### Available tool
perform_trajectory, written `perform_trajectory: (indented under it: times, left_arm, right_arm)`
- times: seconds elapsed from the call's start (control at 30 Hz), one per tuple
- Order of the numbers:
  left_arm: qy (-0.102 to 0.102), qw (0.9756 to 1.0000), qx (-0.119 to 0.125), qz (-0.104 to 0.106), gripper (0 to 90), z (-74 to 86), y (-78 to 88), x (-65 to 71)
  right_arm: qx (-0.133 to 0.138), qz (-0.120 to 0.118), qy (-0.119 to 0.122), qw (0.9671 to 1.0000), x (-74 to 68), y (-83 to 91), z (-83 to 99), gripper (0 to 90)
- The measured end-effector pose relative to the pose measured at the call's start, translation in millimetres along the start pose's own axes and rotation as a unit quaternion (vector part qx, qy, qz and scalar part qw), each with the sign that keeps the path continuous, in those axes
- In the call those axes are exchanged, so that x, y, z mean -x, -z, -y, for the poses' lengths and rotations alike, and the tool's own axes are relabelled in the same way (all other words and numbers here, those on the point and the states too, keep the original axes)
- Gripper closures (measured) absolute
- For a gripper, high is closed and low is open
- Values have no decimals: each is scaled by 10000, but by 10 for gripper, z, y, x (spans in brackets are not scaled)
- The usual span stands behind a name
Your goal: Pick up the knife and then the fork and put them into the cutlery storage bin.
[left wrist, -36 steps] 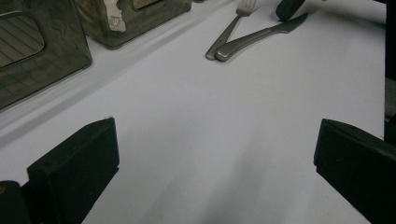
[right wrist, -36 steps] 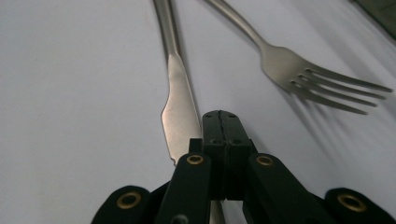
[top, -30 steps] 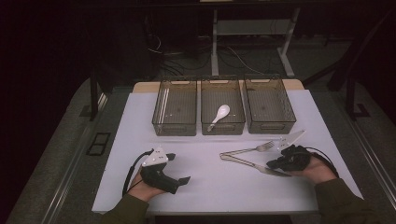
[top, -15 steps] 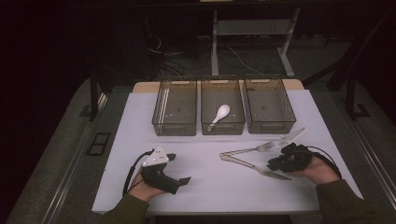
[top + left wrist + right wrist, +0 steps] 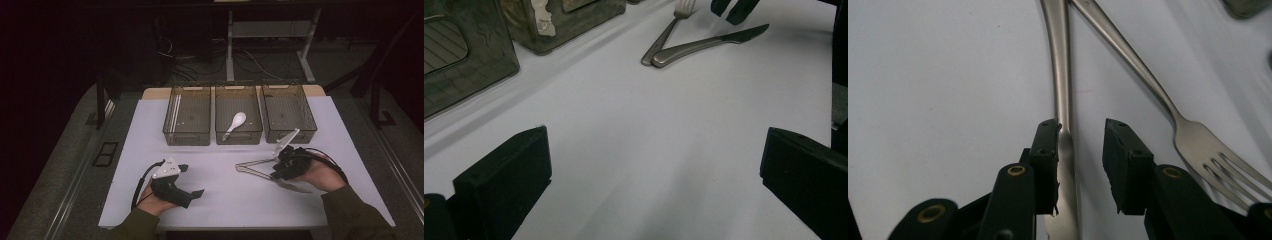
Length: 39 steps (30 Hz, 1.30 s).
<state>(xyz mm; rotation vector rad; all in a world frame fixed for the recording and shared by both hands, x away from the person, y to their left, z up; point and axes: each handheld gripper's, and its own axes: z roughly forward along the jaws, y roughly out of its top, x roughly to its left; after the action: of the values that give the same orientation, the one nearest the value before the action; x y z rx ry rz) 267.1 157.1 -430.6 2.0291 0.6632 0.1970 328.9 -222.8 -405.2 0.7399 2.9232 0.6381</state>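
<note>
Opening its jaws just now, the right gripper (image 5: 1079,165) sits spread over the knife (image 5: 1062,90), beside the fork (image 5: 1168,107).

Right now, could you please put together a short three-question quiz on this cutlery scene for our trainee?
1. True or false: the white spoon lies in the middle bin.
2. Which piece lies between the right gripper fingers: A fork, B knife, C spoon?
3. Fill in: the left gripper stands ___ over bare tablecloth.

Key: 1 true. 2 B; the fingers have just been opening, with a gap beside the knife. 3 open.
</note>
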Motion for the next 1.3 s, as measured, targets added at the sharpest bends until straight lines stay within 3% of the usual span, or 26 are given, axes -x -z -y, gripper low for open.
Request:
perform_trajectory:
  times: [0.33,0.83,1.3]
  left_arm:
    - [5,10000,-4,20,0,-1,-7,10]
    - [-97,9999,-56,1,0,14,-8,0]
    - [-213,9997,-130,50,0,31,-16,-5]
  right_arm:
    - [-458,-75,287,9985,-63,-199,-203,693]
    - [-1044,211,582,9926,-168,-319,-345,775]
    - [-1175,250,518,9914,-172,-331,-382,793]
